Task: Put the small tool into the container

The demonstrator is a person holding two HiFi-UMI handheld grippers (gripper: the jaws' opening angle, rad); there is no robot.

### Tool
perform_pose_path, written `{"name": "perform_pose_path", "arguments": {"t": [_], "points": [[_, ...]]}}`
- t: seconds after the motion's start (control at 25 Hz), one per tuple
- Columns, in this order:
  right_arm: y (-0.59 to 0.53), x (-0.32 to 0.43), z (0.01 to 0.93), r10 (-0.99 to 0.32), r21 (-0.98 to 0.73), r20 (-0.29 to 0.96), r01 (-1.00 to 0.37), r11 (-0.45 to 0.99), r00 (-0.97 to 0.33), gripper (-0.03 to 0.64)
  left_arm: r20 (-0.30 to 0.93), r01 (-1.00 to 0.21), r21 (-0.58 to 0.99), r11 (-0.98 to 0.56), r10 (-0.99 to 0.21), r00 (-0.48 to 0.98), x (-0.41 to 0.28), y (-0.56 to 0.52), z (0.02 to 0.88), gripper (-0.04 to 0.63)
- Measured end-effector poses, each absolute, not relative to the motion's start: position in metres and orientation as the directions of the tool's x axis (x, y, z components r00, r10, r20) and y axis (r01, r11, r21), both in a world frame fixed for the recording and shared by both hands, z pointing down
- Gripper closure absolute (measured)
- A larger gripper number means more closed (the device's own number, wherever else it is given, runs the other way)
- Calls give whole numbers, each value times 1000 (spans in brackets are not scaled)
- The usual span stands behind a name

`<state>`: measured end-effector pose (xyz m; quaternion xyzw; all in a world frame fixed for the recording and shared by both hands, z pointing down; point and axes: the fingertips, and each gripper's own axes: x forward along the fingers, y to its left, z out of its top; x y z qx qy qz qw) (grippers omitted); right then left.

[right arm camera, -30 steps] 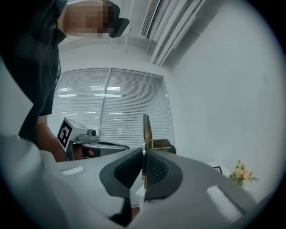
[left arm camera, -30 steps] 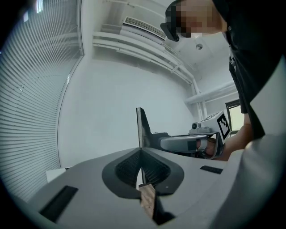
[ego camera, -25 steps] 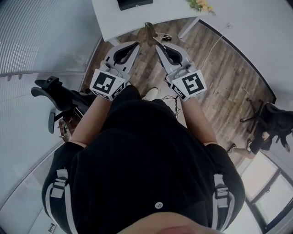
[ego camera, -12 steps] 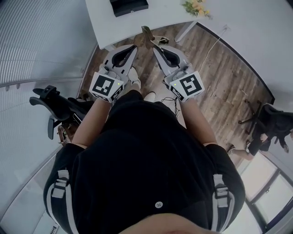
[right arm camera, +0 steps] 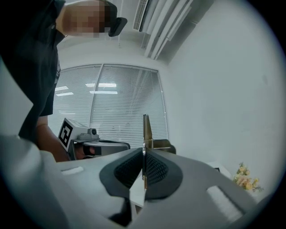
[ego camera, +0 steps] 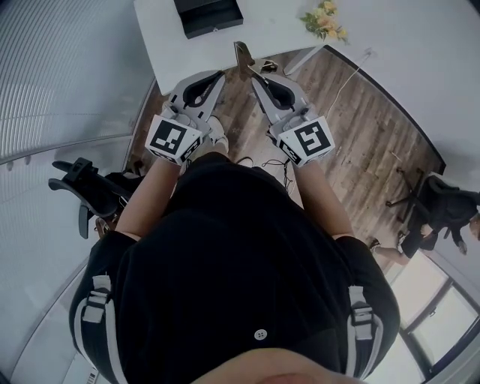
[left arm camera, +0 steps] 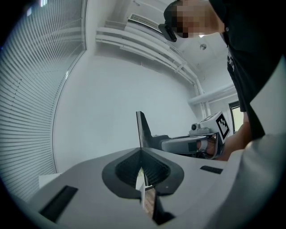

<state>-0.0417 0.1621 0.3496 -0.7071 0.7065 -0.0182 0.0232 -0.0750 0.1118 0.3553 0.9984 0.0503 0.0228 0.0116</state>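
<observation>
A thin brownish small tool (ego camera: 242, 54) sticks out of my right gripper (ego camera: 253, 71), which is shut on it. Seen edge-on in the right gripper view, the tool (right arm camera: 145, 129) rises from the closed seam. My left gripper (ego camera: 223, 73) is shut, its tip close beside the right one; whether it touches the tool I cannot tell. In the left gripper view the tool (left arm camera: 142, 132) shows as a dark blade just ahead. Both grippers are held level in front of the person, above the wooden floor. The black container (ego camera: 208, 15) lies on the white table (ego camera: 161, 34) ahead of them.
Yellow flowers (ego camera: 324, 21) lie on the table's right part. A black office chair (ego camera: 82, 191) stands at the left and another (ego camera: 439, 206) at the right. A cable (ego camera: 279, 161) runs over the floor by the person's feet. Slatted blinds line the left side.
The person has stepped towards the table, so the table and container have come nearer. Both grippers moved forward together, still shut, with the tool in place.
</observation>
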Motion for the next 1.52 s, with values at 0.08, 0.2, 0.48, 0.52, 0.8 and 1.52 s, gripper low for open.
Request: {"name": "perform_pose_path", "arguments": {"t": [0.08, 0.2, 0.48, 0.52, 0.8, 1.52], "points": [[148, -34, 351, -1000, -56, -1, -998, 1, 0, 604, 55, 91, 31, -995, 92, 994, -66, 97, 359, 586], [127, -20, 352, -1000, -64, 3, -998, -1, 1, 604, 60, 90, 35, -995, 92, 994, -51, 78, 359, 586], [85, 4, 352, -1000, -70, 19, -998, 1, -2, 604, 65, 84, 52, -995, 87, 994, -26, 35, 361, 586], [79, 7, 352, -1000, -70, 22, -998, 3, -5, 604, 65, 82, 55, -995, 85, 994, -23, 29, 361, 586], [36, 24, 354, -999, -72, 41, -997, 9, -12, 604, 73, 77, 75, -994, 83, 994, -6, -11, 365, 586], [-67, 19, 363, -995, -42, 96, -999, 17, -21, 604, 44, 59, 110, -992, 65, 997, -8, -115, 371, 586]]}}
